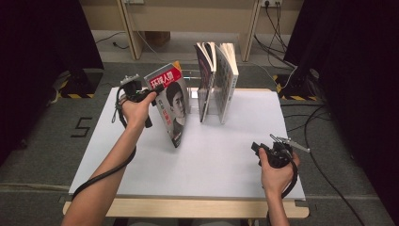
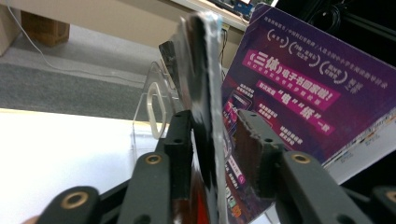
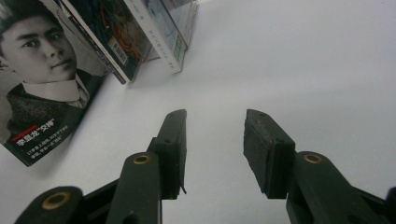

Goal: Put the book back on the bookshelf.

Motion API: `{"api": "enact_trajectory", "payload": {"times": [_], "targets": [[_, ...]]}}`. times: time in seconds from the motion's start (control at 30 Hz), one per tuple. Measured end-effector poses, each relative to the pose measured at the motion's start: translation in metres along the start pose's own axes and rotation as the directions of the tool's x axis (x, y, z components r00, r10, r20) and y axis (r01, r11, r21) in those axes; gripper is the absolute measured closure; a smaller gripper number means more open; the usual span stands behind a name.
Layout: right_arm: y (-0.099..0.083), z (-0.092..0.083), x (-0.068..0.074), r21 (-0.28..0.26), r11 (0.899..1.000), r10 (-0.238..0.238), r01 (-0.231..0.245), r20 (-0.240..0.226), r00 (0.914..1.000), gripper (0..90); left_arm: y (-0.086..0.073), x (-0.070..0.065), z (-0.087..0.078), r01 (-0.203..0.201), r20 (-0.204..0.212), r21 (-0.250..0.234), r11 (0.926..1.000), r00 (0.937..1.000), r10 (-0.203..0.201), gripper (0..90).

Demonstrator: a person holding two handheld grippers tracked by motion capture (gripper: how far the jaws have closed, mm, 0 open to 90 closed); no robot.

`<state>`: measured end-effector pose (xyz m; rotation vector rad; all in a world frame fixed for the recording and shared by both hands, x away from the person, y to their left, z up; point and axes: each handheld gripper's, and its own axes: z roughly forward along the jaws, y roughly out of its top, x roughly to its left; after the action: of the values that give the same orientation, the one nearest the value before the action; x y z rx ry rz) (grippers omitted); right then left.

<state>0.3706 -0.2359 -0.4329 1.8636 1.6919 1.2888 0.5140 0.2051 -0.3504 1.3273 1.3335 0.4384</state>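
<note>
Nearest you, your right hand rests low over the white tabletop near its front right corner, wrist straight, forearm coming in from the bottom edge. The right gripper it holds points forward and slightly left across the table. In the right gripper view its jaws stand apart with only bare white surface between them, so that tool is released and grasps nothing.

Farther out on your left, your forearm reaches diagonally forward, the cable looping under it, and your left hand is raised above the table with the left gripper aimed to the right. It is clenched on the upper edge of a magazine with a red masthead and a black-and-white portrait on its cover. In the left gripper view the jaws pinch the magazine's thin, glossy edge, with its purple back cover fanning off to the right. The magazine hangs tilted, its lower corner down at or just above the tabletop; you cannot tell whether it touches.

Beyond it, at the far edge of the table, two books stand upright in a clear acrylic stand, their pages fanned open at the top, just beside the magazine.
</note>
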Motion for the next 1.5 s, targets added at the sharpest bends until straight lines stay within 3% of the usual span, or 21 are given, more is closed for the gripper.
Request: {"api": "enact_trajectory", "payload": {"times": [0.1, 0.2, 0.43, 0.6, 0.87, 0.97, 1.0, 1.03, 1.23, 1.27, 1.4, 1.5], "targets": [[0.000, 0.000, 0.000, 0.001, 1.000, 0.010, -0.010, -0.002, 1.0000, 59.7, 0.003, -0.006, 0.003, -0.018, -0.013, 0.033, 0.9993, 0.9997, 0.019, 70.7], [0.000, 0.000, -0.001, -0.004, 1.000, 0.002, -0.002, -0.004, 1.0000, 59.6, 0.002, -0.012, 0.004, 0.009, 0.008, 0.086, 0.9963, 0.9999, -0.010, 79.0], [0.000, -0.001, 0.000, -0.002, 1.000, 0.013, -0.013, -0.008, 0.9999, 59.6, -0.004, -0.022, 0.001, -0.042, 0.010, 0.146, 0.9883, 0.9991, 0.041, 84.7], [0.000, -0.001, 0.001, -0.003, 1.000, 0.014, -0.014, -0.008, 0.9999, 59.7, -0.003, -0.024, -0.002, -0.064, 0.038, 0.139, 0.9882, 0.9975, 0.060, 86.0], [0.000, -0.001, 0.000, -0.001, 1.000, 0.011, -0.012, -0.007, 0.9999, 59.6, -0.003, -0.030, -0.006, -0.129, 0.065, 0.090, 0.9876, 0.9902, 0.123, 86.3], [0.000, -0.002, 0.000, -0.001, 1.000, 0.013, -0.013, -0.010, 0.9999, 59.7, 0.001, -0.039, -0.010, -0.190, 0.065, 0.057, 0.9802, 0.9804, 0.186, 86.4], [0.000, -0.002, 0.000, -0.001, 1.000, 0.011, -0.011, -0.008, 0.9999, 59.7, 0.001, -0.039, -0.010, -0.190, 0.065, 0.057, 0.9802, 0.9804, 0.186, 86.4], [-0.001, -0.001, 0.000, -0.001, 1.000, 0.013, -0.013, -0.008, 0.9999, 59.7, 0.004, -0.044, -0.011, -0.224, 0.056, 0.032, 0.9740, 0.9733, 0.222, 86.4], [-0.001, -0.002, -0.001, -0.004, 1.000, 0.011, -0.011, -0.007, 0.9999, 59.7, 0.013, -0.051, -0.008, -0.264, 0.035, -0.030, 0.9639, 0.9635, 0.265, 86.4], [-0.001, -0.002, -0.002, -0.005, 1.000, 0.010, -0.010, -0.007, 0.9999, 59.7, 0.017, -0.053, -0.006, -0.302, 0.020, -0.047, 0.9522, 0.9528, 0.303, 86.5], [-0.001, -0.002, -0.001, -0.004, 1.000, 0.016, -0.016, -0.008, 0.9998, 59.7, 0.027, -0.055, 0.001, -0.355, -0.013, -0.094, 0.9301, 0.9346, 0.356, 86.4], [-0.001, -0.002, -0.001, -0.003, 1.000, 0.007, -0.007, -0.008, 0.9999, 59.7, 0.029, -0.053, 0.005, -0.366, -0.036, -0.132, 0.9211, 0.9304, 0.365, 86.4]]}}
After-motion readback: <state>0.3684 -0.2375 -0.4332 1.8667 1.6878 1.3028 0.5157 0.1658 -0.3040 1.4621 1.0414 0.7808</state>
